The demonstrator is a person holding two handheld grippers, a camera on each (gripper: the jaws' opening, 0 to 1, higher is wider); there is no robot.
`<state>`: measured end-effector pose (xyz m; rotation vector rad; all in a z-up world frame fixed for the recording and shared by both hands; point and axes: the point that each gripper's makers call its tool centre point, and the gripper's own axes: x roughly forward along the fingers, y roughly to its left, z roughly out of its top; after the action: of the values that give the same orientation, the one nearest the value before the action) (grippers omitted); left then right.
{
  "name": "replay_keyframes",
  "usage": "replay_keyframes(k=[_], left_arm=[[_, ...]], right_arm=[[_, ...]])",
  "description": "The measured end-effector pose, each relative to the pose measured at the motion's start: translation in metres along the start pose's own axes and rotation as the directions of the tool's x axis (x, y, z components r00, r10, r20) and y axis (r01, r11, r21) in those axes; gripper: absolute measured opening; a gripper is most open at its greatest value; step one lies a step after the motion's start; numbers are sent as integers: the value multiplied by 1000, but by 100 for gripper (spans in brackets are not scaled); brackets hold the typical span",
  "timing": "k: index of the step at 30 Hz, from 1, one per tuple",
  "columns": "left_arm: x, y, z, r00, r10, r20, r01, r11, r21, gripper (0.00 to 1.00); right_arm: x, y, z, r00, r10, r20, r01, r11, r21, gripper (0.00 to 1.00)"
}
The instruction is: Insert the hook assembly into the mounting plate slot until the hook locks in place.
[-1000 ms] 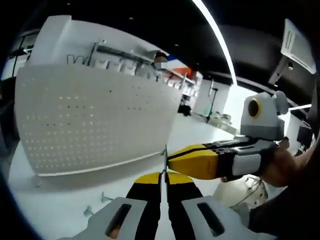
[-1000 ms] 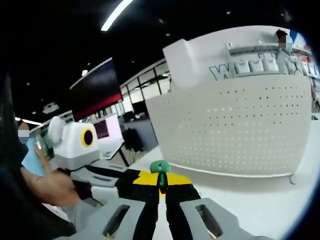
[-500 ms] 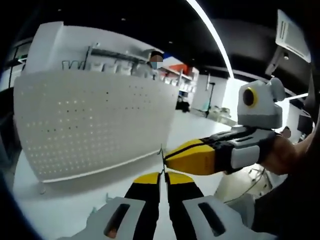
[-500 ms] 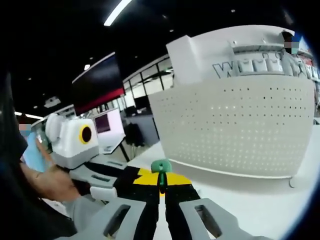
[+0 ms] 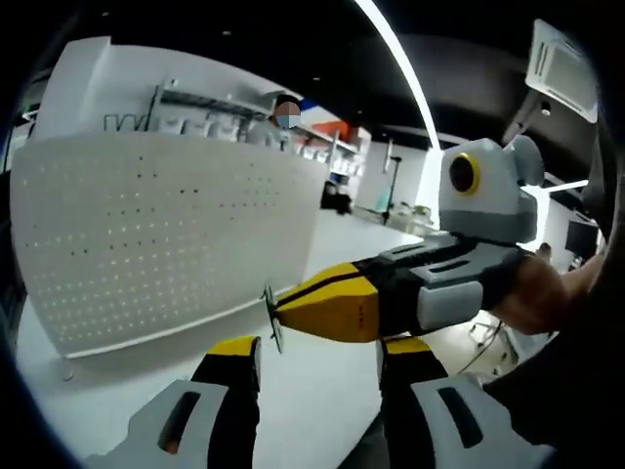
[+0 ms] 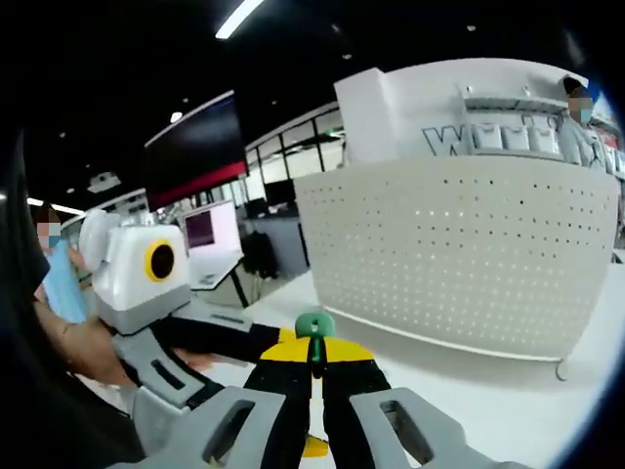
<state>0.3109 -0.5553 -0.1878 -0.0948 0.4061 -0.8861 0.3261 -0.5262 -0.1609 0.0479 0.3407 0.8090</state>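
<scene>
Raised grey letters are showing on the white wall block behind the pegboard, beginning with "W" (image 6: 441, 140); the rest is too blurred and partly hidden to read. The mounting plate (image 6: 459, 254) is standing upright on the white counter (image 6: 508, 410): a curved-looking panel of matte white sheet, pierced by regular rows of small holes, resting on small feet. In the left gripper view the same mounting plate (image 5: 156, 244) is rising at the left, well apart from both grippers.

The right gripper (image 6: 314, 357) is pinching the hook assembly (image 6: 314, 332) with its jaws together; a green plastic head is sitting just above the yellow-and-black jaw tips, and a thin dark stem is running down between them. In the left gripper view the right gripper (image 5: 276, 315) is reaching in from the right, and the hook assembly (image 5: 272, 319) is appearing edge-on at its yellow tip as a thin metallic piece.

The left gripper (image 5: 317, 352) is holding its jaws wide apart, gripping nothing, with the right gripper's tip hovering between and above them. In the right gripper view the left gripper (image 6: 195, 342) is lying at the left, held by a hand (image 6: 83, 352).
</scene>
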Motion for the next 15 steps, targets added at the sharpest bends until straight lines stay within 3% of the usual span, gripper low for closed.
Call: replay_keyframes(k=[4, 9, 15], left_arm=[[-3, 0, 2, 1000, 5, -6, -5, 1000, 25, 55], [-3, 2, 0, 1000, 21, -12, -20, 1000, 11, 72], [-4, 3, 0, 1000, 23, -11, -23, 1000, 6, 77]], right_arm=[[-1, -2, 1, 1000, -2, 0, 2, 1000, 10, 0], [-2, -5, 1, 1000, -5, 0, 5, 1000, 16, 0], [-3, -6, 0, 1000, -4, -2, 5, 1000, 30, 0]])
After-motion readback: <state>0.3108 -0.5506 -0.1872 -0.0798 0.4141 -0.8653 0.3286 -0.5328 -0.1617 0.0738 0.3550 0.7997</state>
